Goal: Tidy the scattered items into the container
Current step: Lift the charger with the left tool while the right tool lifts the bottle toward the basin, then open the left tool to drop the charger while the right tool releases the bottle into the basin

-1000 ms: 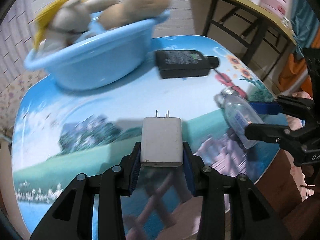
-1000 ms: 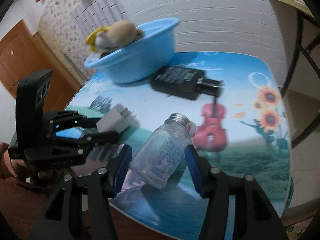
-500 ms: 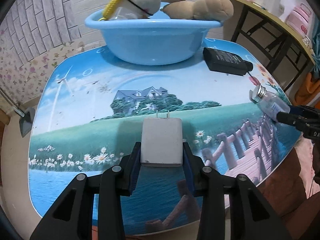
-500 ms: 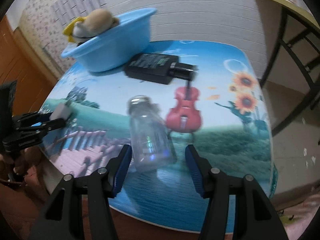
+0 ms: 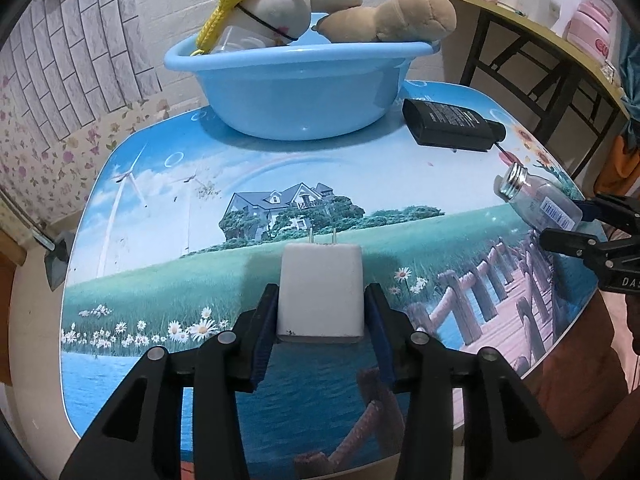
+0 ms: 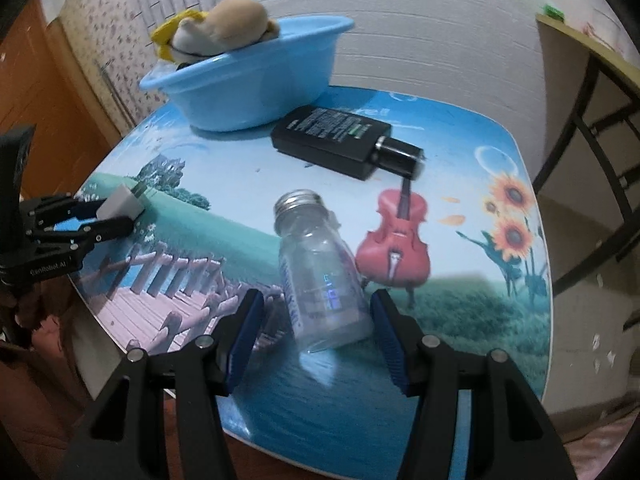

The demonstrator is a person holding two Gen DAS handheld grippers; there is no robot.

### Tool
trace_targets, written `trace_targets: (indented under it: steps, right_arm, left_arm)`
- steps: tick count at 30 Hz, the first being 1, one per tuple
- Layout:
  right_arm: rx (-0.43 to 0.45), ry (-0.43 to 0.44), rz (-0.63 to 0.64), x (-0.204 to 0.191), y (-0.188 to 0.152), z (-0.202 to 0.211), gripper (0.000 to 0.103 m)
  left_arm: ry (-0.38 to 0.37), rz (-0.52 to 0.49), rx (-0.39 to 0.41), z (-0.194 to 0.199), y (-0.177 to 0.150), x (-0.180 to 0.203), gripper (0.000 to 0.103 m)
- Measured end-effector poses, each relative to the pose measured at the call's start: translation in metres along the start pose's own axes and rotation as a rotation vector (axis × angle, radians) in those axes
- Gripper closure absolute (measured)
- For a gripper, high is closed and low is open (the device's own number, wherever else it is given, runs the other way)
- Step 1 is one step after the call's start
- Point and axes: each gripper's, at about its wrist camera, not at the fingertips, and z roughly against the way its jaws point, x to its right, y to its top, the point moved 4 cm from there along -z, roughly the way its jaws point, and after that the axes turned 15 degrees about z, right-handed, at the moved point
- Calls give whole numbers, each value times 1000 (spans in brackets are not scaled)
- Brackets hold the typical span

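My left gripper (image 5: 321, 322) is shut on a white wall charger (image 5: 320, 290), prongs pointing forward, above the near part of the table; it also shows in the right wrist view (image 6: 120, 202). My right gripper (image 6: 318, 330) is open around a clear bottle with a metal cap (image 6: 320, 272) that lies on the table; its pads stand apart from the bottle's sides. The bottle shows at the right in the left wrist view (image 5: 536, 200). The blue basin (image 5: 296, 92) stands at the far side with two plush toys (image 5: 332, 12) in it.
A black power adapter (image 5: 452, 124) lies on the printed table (image 5: 200, 240) right of the basin, also in the right wrist view (image 6: 332, 140). A wooden side table with black legs (image 5: 532, 60) stands beyond the right edge. A brick-pattern wall is behind.
The left gripper pulled back and turned square to the basin, still holding the charger. The right gripper swung so the bottle now lies centred between its open jaws.
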Motion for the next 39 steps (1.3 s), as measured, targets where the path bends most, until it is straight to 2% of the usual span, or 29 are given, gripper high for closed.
trace_targets:
  steps: [4, 5, 7, 10, 13, 24, 32, 39]
  right_arm:
    - [17, -7, 28, -4, 2, -1, 51]
    - [19, -12, 32, -4, 2, -1, 63]
    - [21, -7, 31, -3, 2, -1, 63]
    - [19, 12, 8, 0, 2, 0, 63]
    - [21, 14, 10, -3, 3, 4, 63]
    - [169, 50, 36, -18, 44, 49, 64]
    - [252, 80, 58, -25, 74, 71, 64]
    - [315, 120, 94, -30, 108, 77, 64]
  left_arm:
    - [-5, 0, 6, 0, 0, 0, 60]
    - [-8, 0, 7, -1, 1, 0, 61]
    - [-15, 2, 9, 0, 1, -1, 66]
    - [-22, 13, -5, 2, 1, 0, 66]
    - [-37, 23, 14, 11, 4, 0, 66]
    - [-97, 67, 168, 66, 45, 3, 66]
    - [-126, 11, 245, 90, 77, 18, 65]
    - [-126, -26, 246, 77, 103, 26, 65]
